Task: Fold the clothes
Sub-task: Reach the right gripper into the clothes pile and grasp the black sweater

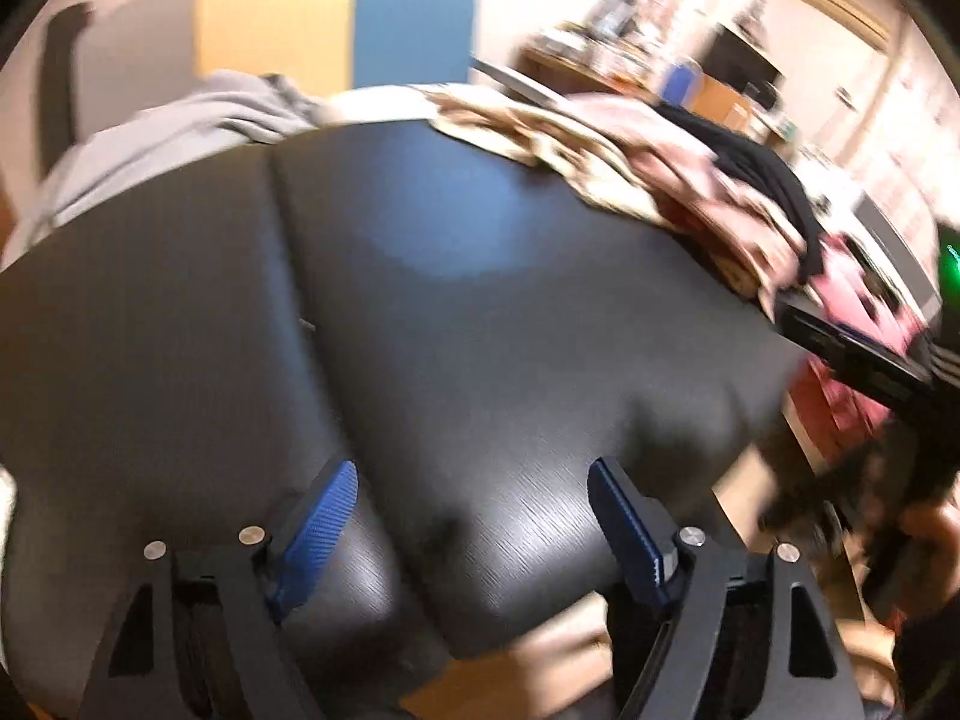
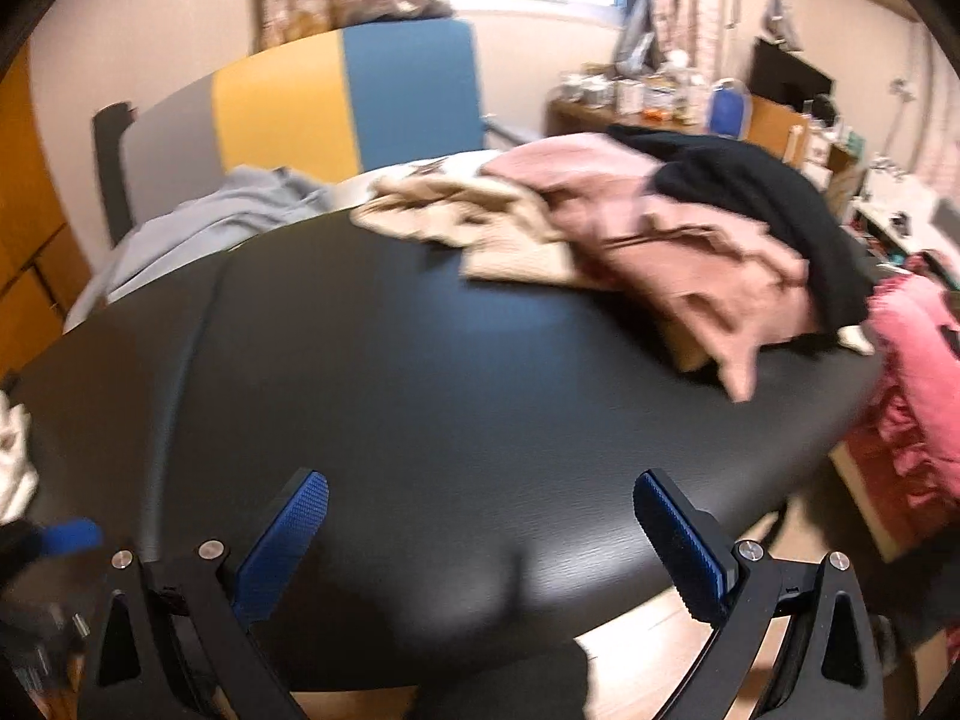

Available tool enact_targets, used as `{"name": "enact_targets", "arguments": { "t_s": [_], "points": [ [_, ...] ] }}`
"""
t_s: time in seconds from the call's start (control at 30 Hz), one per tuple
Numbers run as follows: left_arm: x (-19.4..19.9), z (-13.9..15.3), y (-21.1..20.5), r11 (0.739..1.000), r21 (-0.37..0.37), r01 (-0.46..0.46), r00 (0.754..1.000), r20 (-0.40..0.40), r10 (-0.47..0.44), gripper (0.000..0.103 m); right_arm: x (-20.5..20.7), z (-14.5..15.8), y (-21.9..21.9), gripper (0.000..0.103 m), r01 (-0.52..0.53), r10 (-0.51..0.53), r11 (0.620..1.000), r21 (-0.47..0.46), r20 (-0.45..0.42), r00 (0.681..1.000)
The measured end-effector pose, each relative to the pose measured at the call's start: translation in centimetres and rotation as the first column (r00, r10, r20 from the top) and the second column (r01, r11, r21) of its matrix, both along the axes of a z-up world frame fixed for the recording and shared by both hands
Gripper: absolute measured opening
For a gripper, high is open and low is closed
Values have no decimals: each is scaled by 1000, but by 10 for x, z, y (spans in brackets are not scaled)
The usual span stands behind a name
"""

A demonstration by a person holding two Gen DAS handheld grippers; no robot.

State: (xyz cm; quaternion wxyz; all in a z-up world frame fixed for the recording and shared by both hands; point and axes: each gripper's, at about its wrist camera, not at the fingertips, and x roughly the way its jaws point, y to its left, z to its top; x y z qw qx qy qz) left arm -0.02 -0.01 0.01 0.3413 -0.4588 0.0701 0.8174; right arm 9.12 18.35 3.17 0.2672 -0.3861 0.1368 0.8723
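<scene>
A heap of clothes lies at the far right of the black padded table: a beige garment, a pink garment and a black garment on top. A grey garment lies at the far left. In the left wrist view the same heap and grey garment sit along the far edge. My left gripper is open above the table's near edge, nothing between its blue pads. My right gripper is open too, empty, over the near edge. The right gripper's body shows at the left wrist view's right.
A bright pink frilled cloth hangs off the table's right side. A yellow, blue and grey panel stands behind the table. Cluttered shelves and a desk fill the back right. Something white lies at the left edge. Wooden floor shows below.
</scene>
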Motion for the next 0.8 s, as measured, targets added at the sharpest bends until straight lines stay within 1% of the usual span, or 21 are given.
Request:
{"name": "enact_targets", "arguments": {
  "t_s": [0.07,0.13,0.23,0.33,0.37,0.43,0.5,0.57,0.63,0.67,0.7,0.8],
  "points": [
    [-15,4,-6,999,-14,-41,999,8,41,80,5,5,6,103,45,-45,999,-15,-13,999],
    [-30,8,-12,996,-29,-82,997,15,82,80,17,8,22,103,94,-98,993,-67,-62,993],
    [-53,14,-21,989,-52,-142,989,25,143,80,41,24,64,103,155,-170,982,-104,-153,973],
    [-76,20,-29,977,-75,-202,978,33,205,79,53,34,109,103,180,-203,975,-128,-207,957],
    [-82,22,-32,972,-85,-219,974,35,222,79,55,35,125,103,192,-214,974,-119,-213,953],
    [-70,22,-19,966,-152,-209,976,26,216,79,54,39,157,103,227,-239,971,-79,-209,948],
    [-53,18,-3,965,-183,-187,981,25,195,79,53,45,191,103,267,-268,963,-35,-226,937],
    [-37,11,15,969,-200,-147,988,10,152,78,52,52,227,103,312,-306,950,-13,-239,921],
    [-26,5,30,979,-186,-82,996,21,87,78,46,51,264,103,352,-345,936,-6,-224,912],
    [-22,3,40,980,-192,-52,998,29,59,78,42,48,282,103,372,-366,928,-10,-208,907],
    [-19,0,49,980,-197,-23,999,37,31,78,39,42,298,103,392,-390,920,-25,-186,902],
    [-16,-3,66,985,-164,53,994,98,-37,75,24,23,332,103,411,-417,909,-73,-119,901]
  ]
}}
